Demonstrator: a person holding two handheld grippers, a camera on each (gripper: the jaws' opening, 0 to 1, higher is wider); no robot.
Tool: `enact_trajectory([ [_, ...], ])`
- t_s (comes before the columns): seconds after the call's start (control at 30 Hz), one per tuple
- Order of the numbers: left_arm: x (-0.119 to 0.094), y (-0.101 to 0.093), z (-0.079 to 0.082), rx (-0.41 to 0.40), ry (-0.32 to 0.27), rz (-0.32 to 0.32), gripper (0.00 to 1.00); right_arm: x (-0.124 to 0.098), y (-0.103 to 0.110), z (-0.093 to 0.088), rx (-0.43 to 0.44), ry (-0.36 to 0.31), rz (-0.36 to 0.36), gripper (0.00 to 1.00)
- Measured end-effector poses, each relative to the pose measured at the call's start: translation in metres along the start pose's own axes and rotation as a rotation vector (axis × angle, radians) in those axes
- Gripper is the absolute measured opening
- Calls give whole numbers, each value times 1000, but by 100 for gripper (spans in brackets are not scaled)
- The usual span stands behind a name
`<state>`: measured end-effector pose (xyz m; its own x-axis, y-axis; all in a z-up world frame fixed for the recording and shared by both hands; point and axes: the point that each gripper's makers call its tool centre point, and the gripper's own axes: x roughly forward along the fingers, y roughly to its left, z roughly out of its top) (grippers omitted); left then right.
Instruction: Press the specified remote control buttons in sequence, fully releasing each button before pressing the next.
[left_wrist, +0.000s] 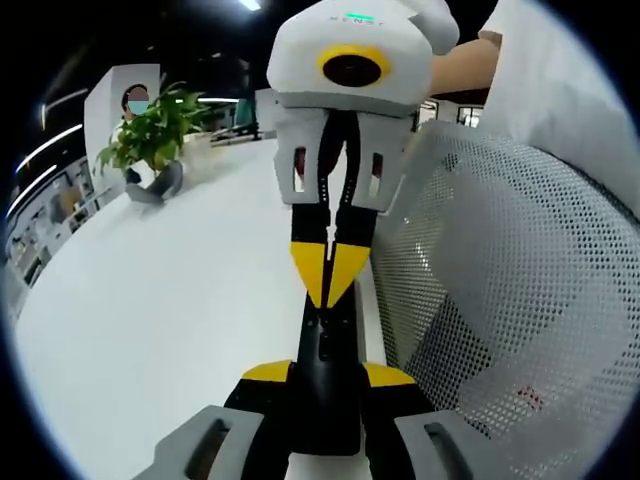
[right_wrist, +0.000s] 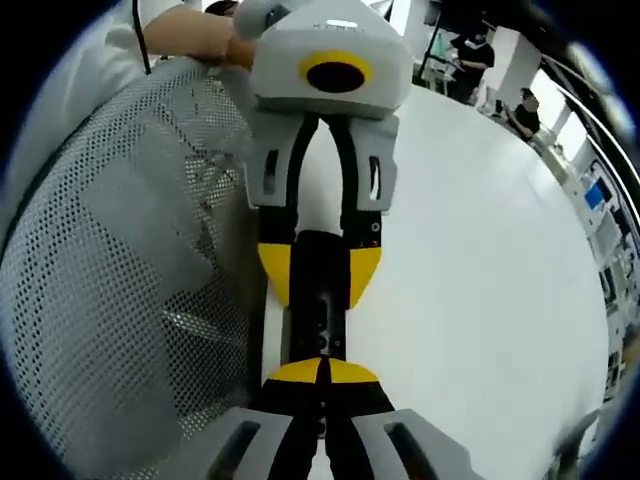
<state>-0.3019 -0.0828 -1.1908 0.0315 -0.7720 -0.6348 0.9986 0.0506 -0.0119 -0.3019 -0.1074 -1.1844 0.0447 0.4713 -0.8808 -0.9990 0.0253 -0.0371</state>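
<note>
While the black remote control (left_wrist: 327, 375) lies lengthwise along the lower centre of the left gripper view, the left gripper (left_wrist: 327, 378) pinches its near end between yellow-tipped jaws that sit against both sides of the body. From the top of that frame the right gripper (left_wrist: 329, 272) reaches down, its yellow tips pressed together into a point resting on the remote's upper face. In the right gripper view the same remote control (right_wrist: 320, 300) runs up the centre, held at its far end by the left gripper (right_wrist: 320, 270), with the right gripper (right_wrist: 322, 372) closed tip to tip on it at the bottom. A white table (left_wrist: 170, 300) lies beneath, a mesh chair back (left_wrist: 500, 290) beside it, and a potted plant (left_wrist: 150, 135) stands at upper left.
</note>
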Motion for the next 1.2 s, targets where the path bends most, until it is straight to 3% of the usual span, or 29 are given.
enact_trajectory([
  [0.1,0,0,-1,-1,1,1,25,-2,-3,1,228,-105,-28,0],
  [0.2,1,0,-1,-5,1,1,25,-4,-3,0,276,-149,-40,0],
  [0.33,1,0,-1,-7,1,2,25,-3,8,6,221,-125,-19,0],
  [0.43,1,1,-2,-6,1,0,25,0,15,11,119,-88,-18,0],
  [0.5,1,0,-2,-4,1,0,25,1,13,11,83,-60,-39,0],
  [0.63,1,0,-2,-3,2,-4,25,4,16,12,55,-6,-13,0],
  [0.83,1,-1,-2,0,6,-6,25,8,20,12,-90,53,-25,0],
  [1.03,2,-2,-1,6,8,-11,25,9,22,11,-61,42,-41,0],
  [1.1,2,-3,0,7,9,-10,25,8,21,13,8,-2,-56,0],
  [1.2,1,-3,0,7,10,-10,25,6,20,12,19,-49,-55,0],
])
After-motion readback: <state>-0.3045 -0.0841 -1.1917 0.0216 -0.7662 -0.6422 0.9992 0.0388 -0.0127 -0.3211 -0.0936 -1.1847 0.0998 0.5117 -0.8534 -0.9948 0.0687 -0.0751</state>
